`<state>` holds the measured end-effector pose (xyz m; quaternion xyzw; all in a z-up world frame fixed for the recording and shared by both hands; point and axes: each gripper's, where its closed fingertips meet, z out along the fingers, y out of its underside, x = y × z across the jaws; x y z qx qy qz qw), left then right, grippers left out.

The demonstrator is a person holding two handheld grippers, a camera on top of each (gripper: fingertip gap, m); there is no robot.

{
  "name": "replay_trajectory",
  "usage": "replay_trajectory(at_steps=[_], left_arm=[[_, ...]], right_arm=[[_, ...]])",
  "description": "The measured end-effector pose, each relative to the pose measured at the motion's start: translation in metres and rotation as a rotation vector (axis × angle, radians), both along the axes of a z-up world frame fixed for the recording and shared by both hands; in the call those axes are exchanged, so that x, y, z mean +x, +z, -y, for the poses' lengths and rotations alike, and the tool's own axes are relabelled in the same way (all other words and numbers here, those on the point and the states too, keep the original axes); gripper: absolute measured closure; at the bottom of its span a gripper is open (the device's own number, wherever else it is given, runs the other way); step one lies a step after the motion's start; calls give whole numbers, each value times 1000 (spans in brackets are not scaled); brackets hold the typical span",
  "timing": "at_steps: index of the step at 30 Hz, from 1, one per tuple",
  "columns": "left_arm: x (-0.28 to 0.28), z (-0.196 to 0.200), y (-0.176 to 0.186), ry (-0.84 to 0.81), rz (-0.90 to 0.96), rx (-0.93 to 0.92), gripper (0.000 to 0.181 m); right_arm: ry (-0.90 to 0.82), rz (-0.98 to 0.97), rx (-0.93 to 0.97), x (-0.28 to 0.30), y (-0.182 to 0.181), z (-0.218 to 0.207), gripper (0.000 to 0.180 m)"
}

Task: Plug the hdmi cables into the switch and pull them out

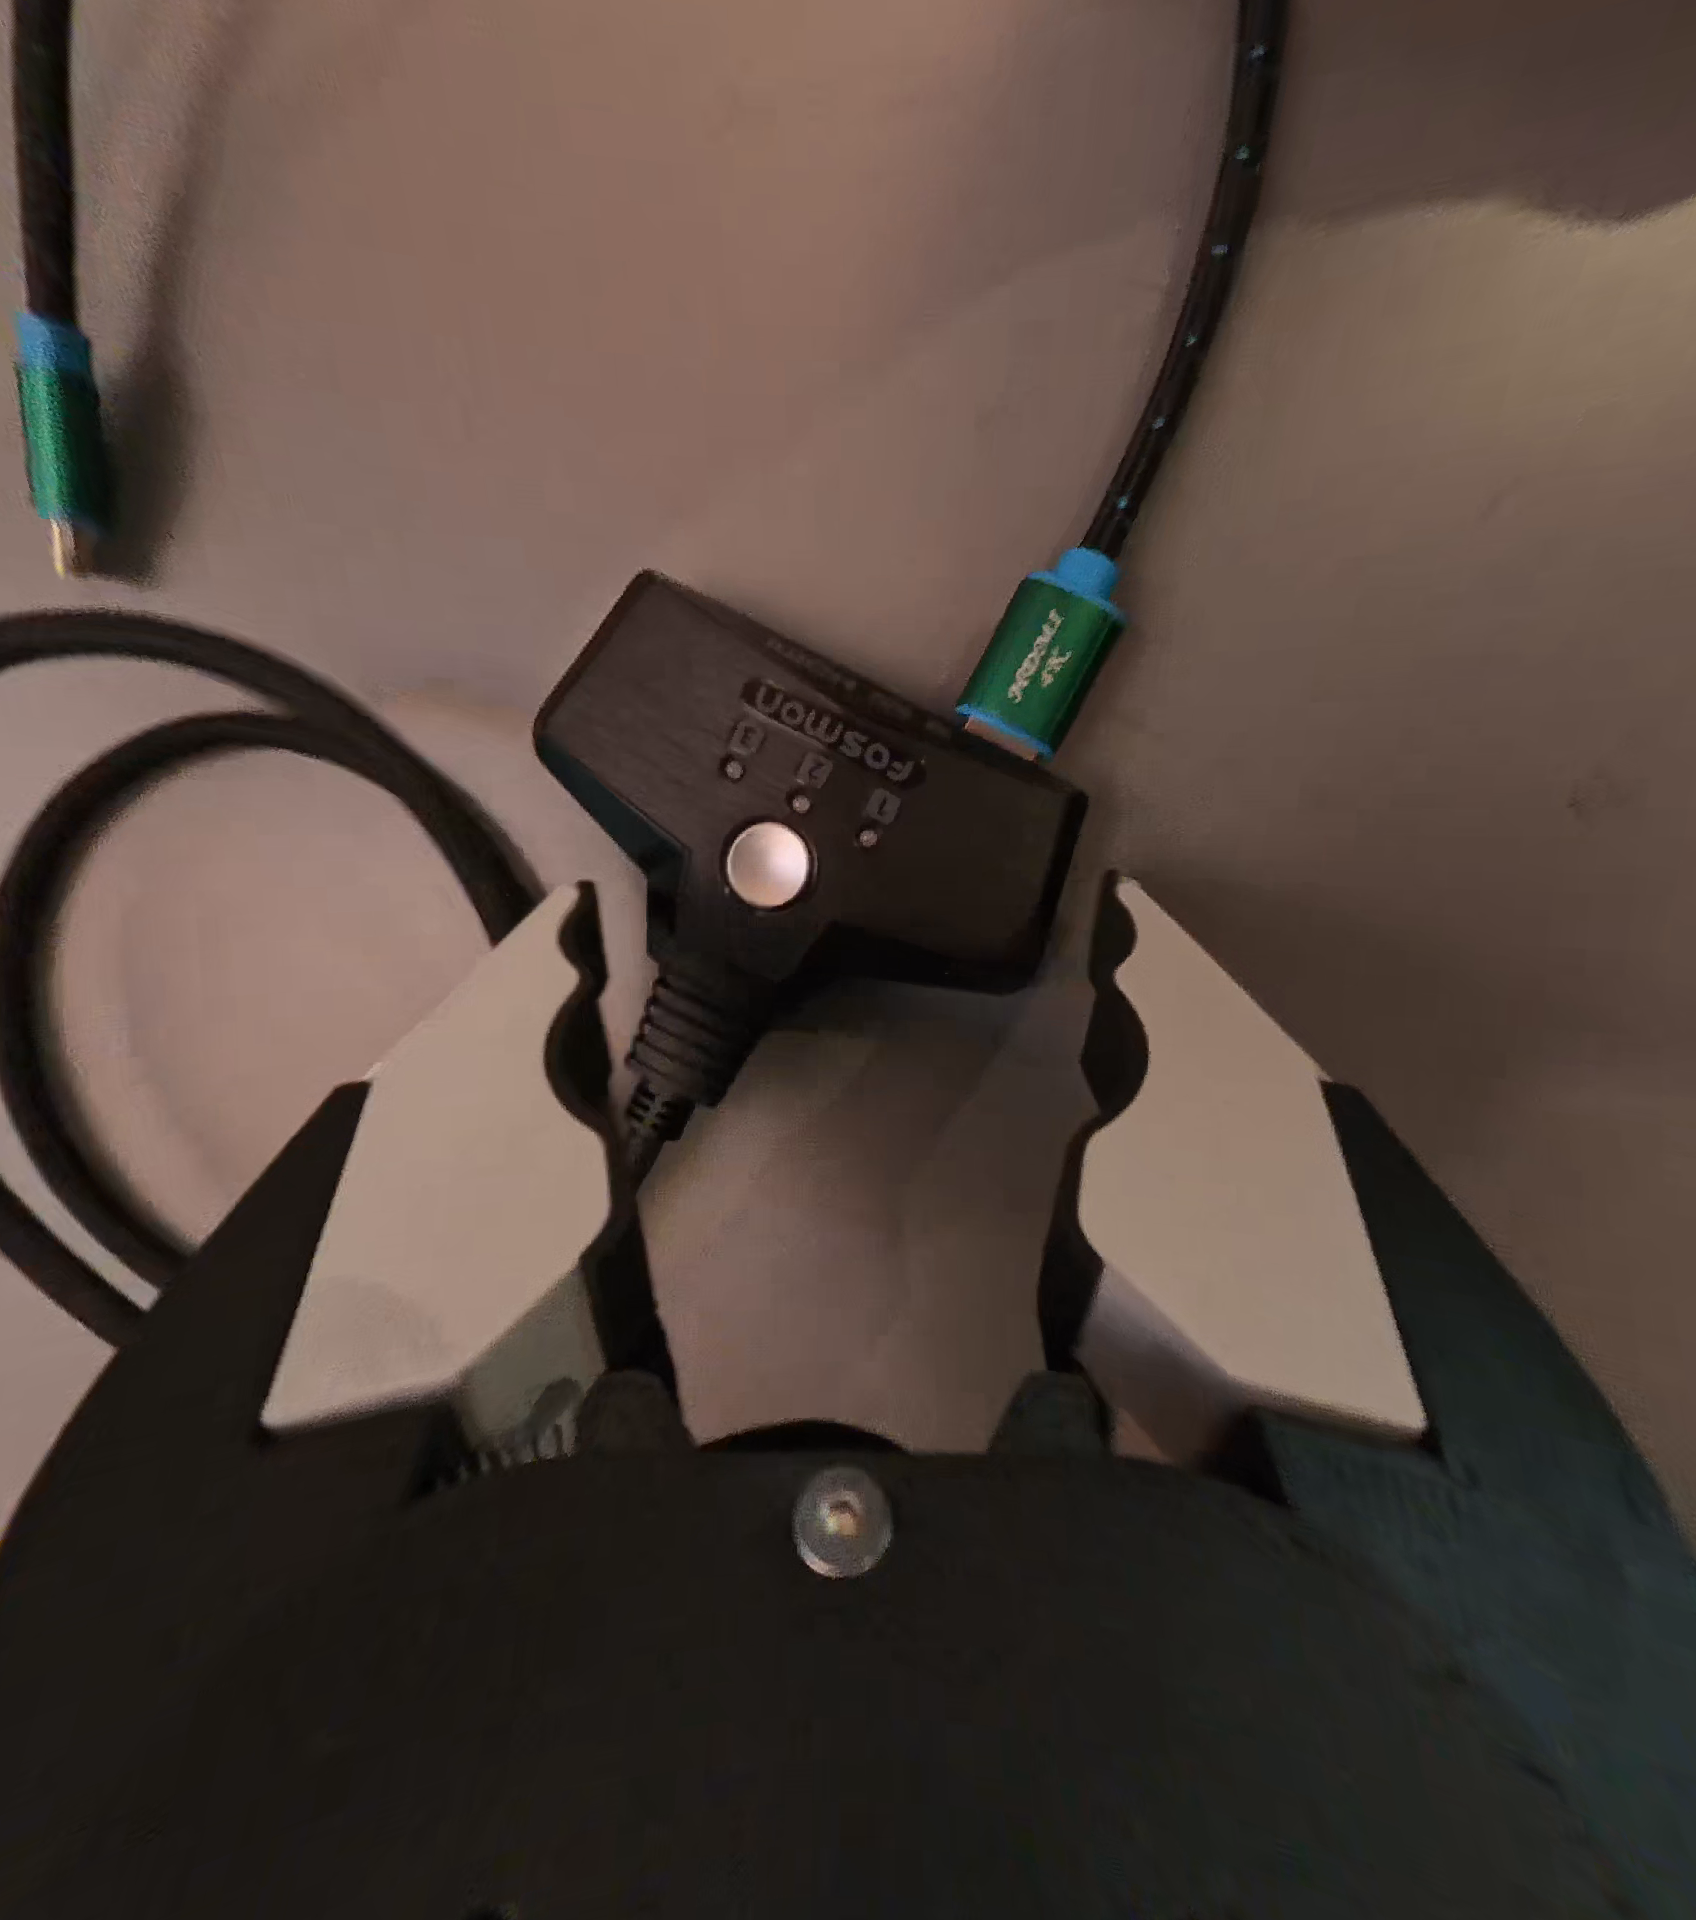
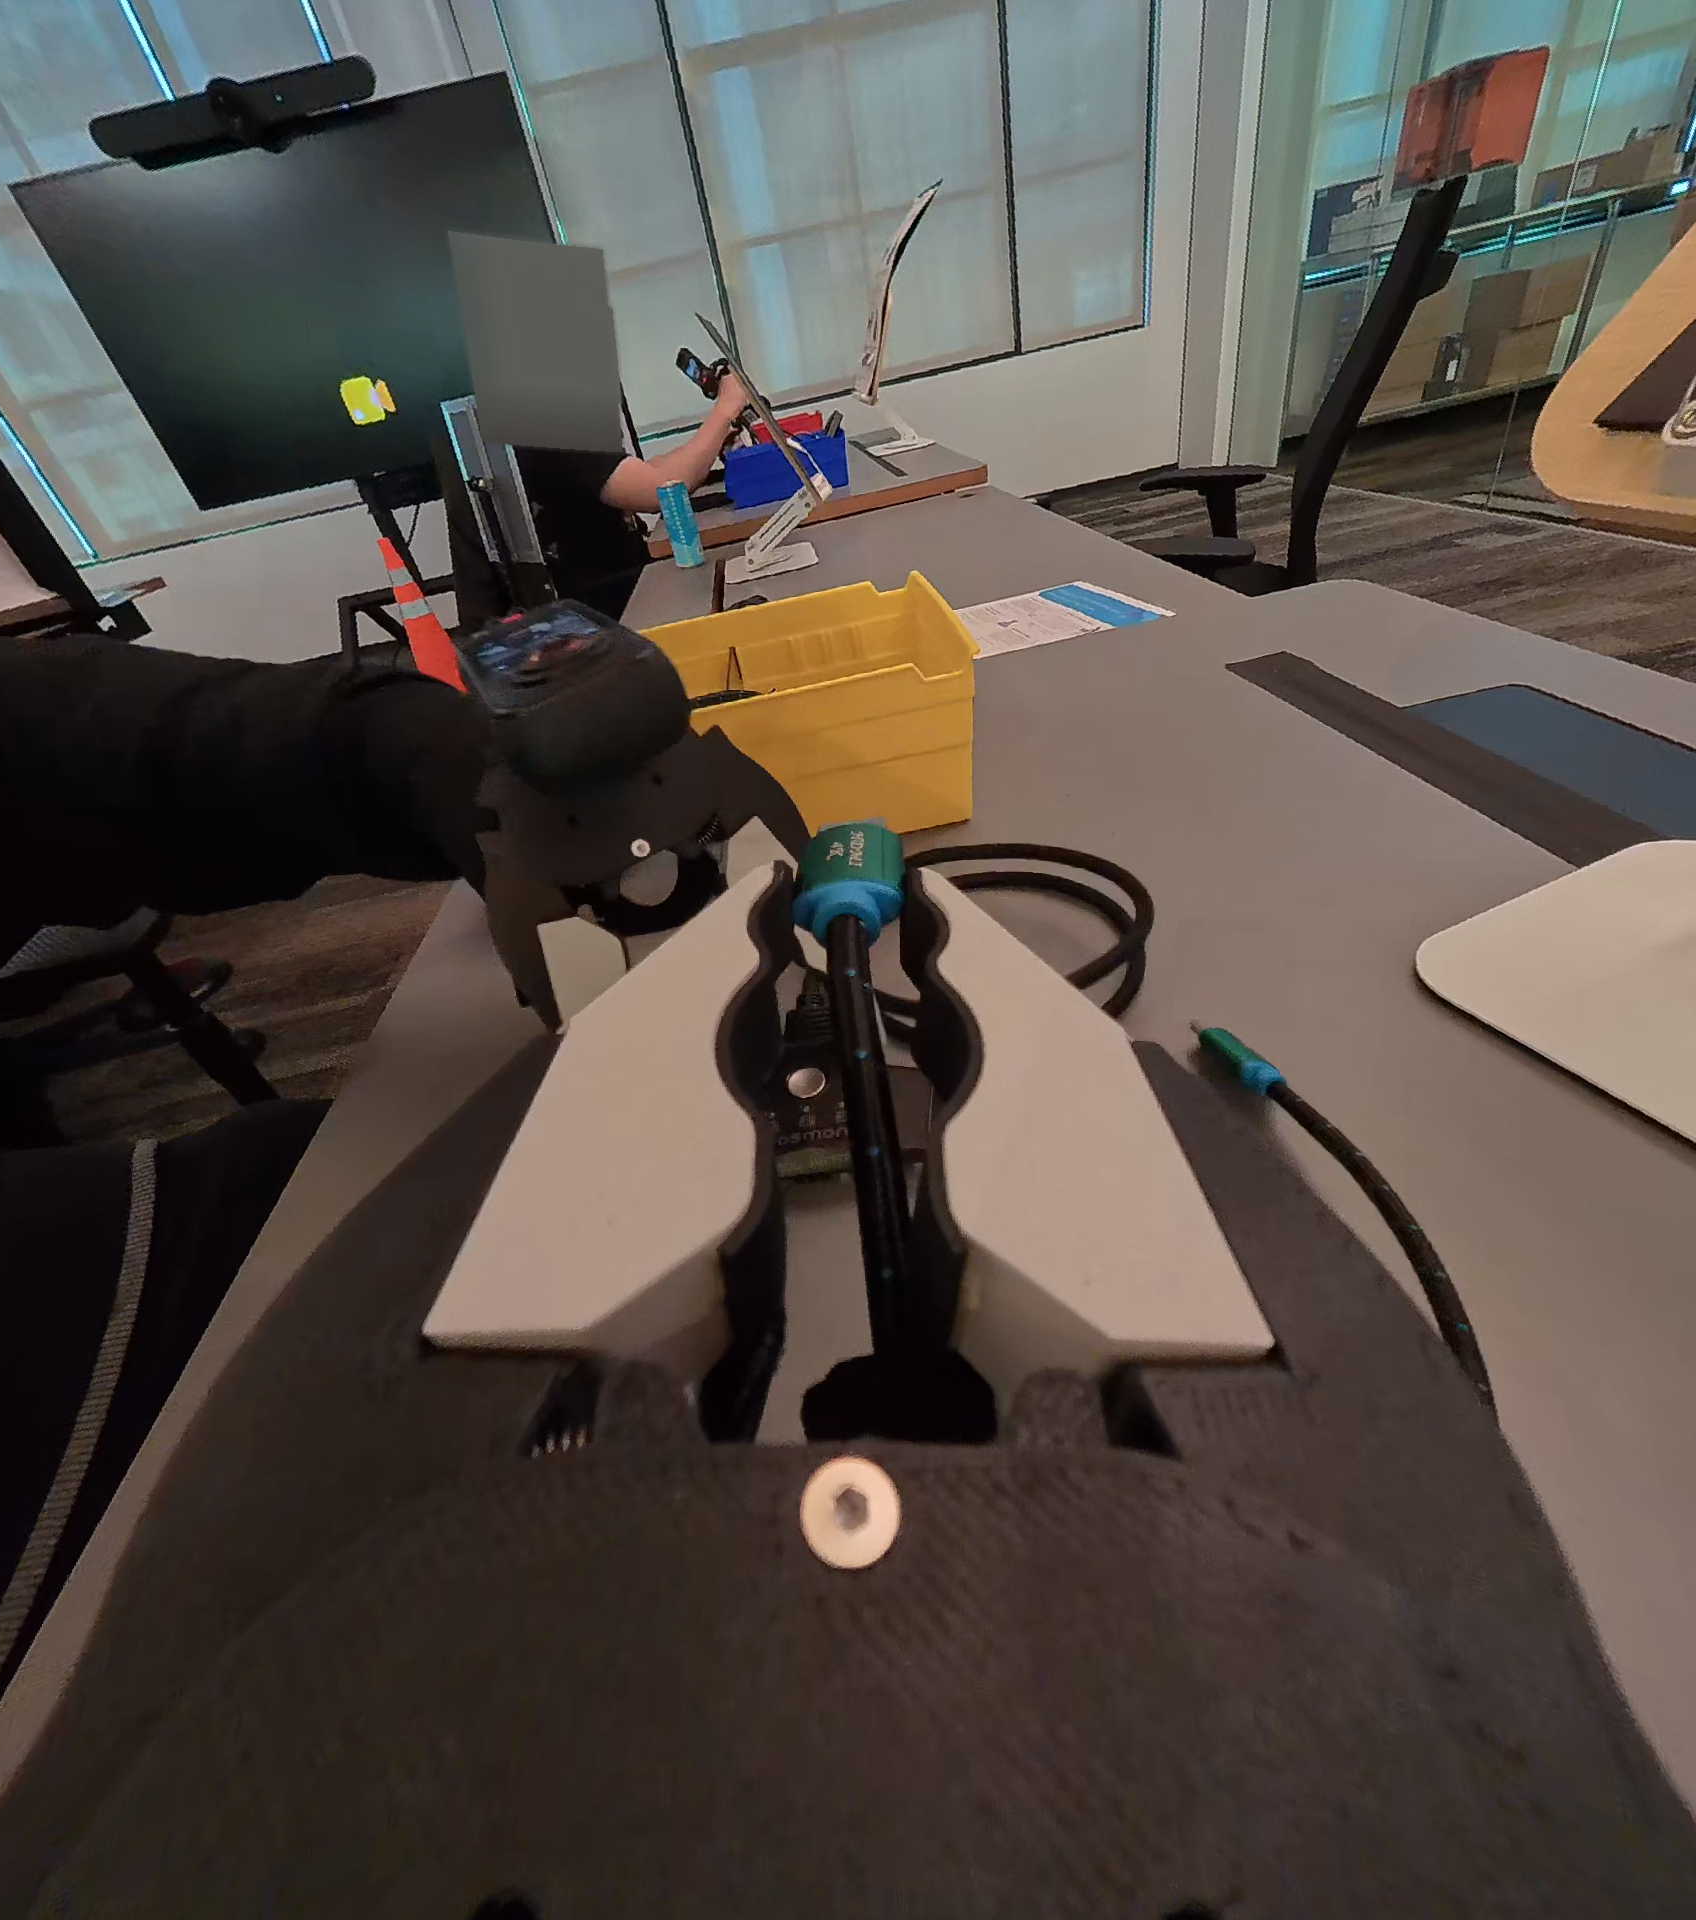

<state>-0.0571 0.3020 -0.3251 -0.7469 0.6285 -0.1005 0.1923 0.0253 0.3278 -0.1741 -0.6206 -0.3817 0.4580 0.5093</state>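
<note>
The switch [image 1: 802, 821] lies on the grey table [image 1: 1446, 727], its short cable end between the widely spread fingers of the left gripper [image 1: 844, 904], which grips nothing. One green HDMI plug [image 1: 1036, 665] meets its far edge; whether it is fully seated I cannot tell. The right gripper [image 2: 849, 883] is clamped round this plug's blue collar. A second plug [image 1: 59, 457] lies loose nearby. Plugging or pulling seems in hand; next calls for steadying the switch.

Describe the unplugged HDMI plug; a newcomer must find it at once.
On the grey table, look between the white stand base and the right hand-held gripper. The loose plug lies flat there. Unlike its green twin, nothing grips it.
</note>
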Motion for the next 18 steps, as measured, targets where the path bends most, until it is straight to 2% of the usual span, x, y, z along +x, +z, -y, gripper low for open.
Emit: replay_trajectory(at_steps=[6, 11, 14, 18], left_arm=[[12, -2, 0, -188, -161, 58, 59], [15, -10, -12, -301, -312, 17, 50], [14, -4, -18, -347, -336, -98, 58], [12, -10, -15, -389, -317, -112, 70]], right_arm=[[9, -5, -2, -1, 0, 1, 161], [7, -16, 2, 3, 3, 1, 161], [6, -25, -1, 6, 3, 1, 162], [7, -32, -5, 9, 2, 0, 161]])
